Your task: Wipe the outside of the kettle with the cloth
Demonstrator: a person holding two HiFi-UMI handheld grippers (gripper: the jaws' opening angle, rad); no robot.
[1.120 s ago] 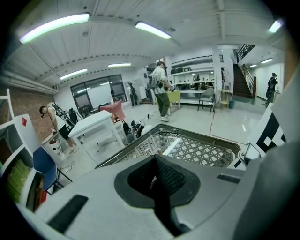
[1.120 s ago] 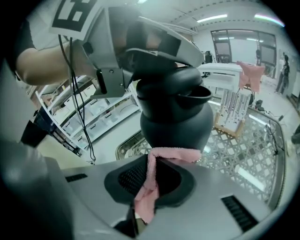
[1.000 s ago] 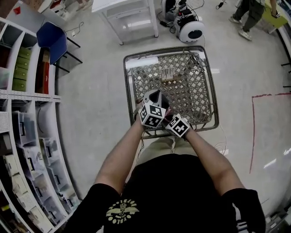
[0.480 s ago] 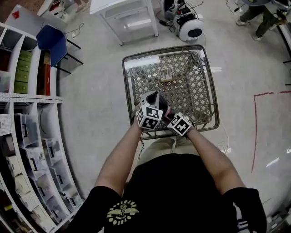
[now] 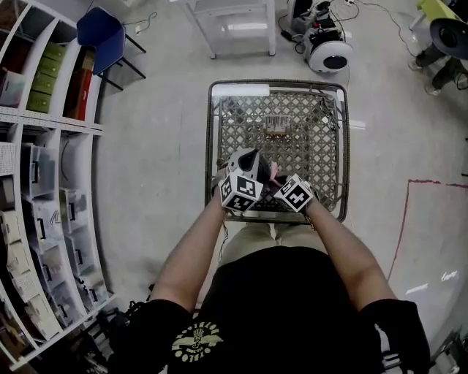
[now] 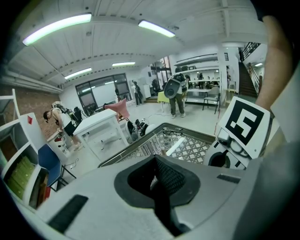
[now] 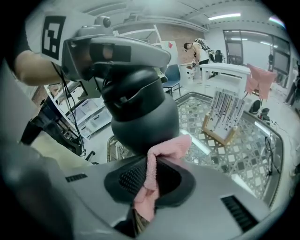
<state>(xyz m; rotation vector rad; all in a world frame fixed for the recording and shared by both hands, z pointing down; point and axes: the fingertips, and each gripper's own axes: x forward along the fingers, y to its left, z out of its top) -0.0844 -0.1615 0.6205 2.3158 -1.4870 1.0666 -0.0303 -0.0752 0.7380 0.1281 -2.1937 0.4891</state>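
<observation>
A dark grey kettle (image 7: 140,112) hangs above the wire cart (image 5: 216,139), directly under my left gripper's housing (image 7: 117,47). In the head view the kettle (image 5: 263,177) shows as a dark shape between the two marker cubes. My left gripper (image 6: 157,180) has its jaws together on a dark part; the housing hides the rest of the kettle there. My right gripper (image 7: 147,178) is shut on a pink cloth (image 7: 166,147), whose free end lies against the kettle's lower belly. In the head view both grippers (image 5: 248,157) (image 5: 279,182) are close together over the cart's near edge, with the cloth (image 5: 273,172) between them.
Inside the cart a small wooden rack with a printed card (image 5: 276,126) stands on the mesh floor. Shelves with bins (image 5: 44,219) run along the left. A blue chair (image 5: 102,33), a white table (image 5: 234,11) and a round white machine (image 5: 333,55) stand beyond the cart.
My right gripper has slid a little to the right along the kettle with the cloth. The left gripper and kettle have stayed put. The head view has shifted slightly.
</observation>
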